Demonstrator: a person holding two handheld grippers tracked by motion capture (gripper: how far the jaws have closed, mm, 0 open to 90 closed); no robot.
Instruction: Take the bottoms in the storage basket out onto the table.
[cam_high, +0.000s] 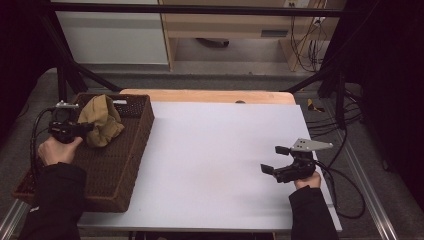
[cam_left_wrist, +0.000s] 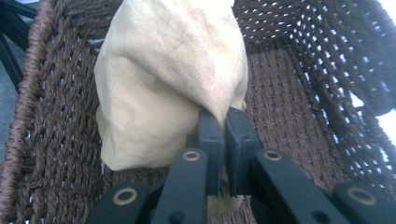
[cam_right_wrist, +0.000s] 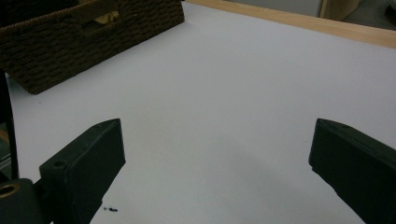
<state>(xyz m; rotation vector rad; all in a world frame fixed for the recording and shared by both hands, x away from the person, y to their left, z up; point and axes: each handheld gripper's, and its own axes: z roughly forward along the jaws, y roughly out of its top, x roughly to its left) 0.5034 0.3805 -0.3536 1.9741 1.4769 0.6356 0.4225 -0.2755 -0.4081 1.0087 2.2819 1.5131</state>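
A tan cloth (cam_high: 101, 120) hangs bunched over the brown wicker basket (cam_high: 131, 150) at the table's left. My left gripper (cam_high: 89, 128) is shut on a fold of the cloth (cam_left_wrist: 168, 79); in the left gripper view its two jaws press together on the fabric's lower edge, with the basket's woven wall (cam_left_wrist: 289, 84) behind. My right gripper (cam_high: 274, 160) hovers over the white tabletop (cam_high: 210, 155) at the right, open, nothing between its fingers. In the right gripper view the basket (cam_right_wrist: 70, 42) sits far off at the upper left.
The white sheet covers most of a wooden table, whose bare far edge (cam_high: 210, 95) shows. Black frame bars (cam_high: 65, 75) stand at both sides. Cables (cam_high: 345, 185) trail off the right edge.
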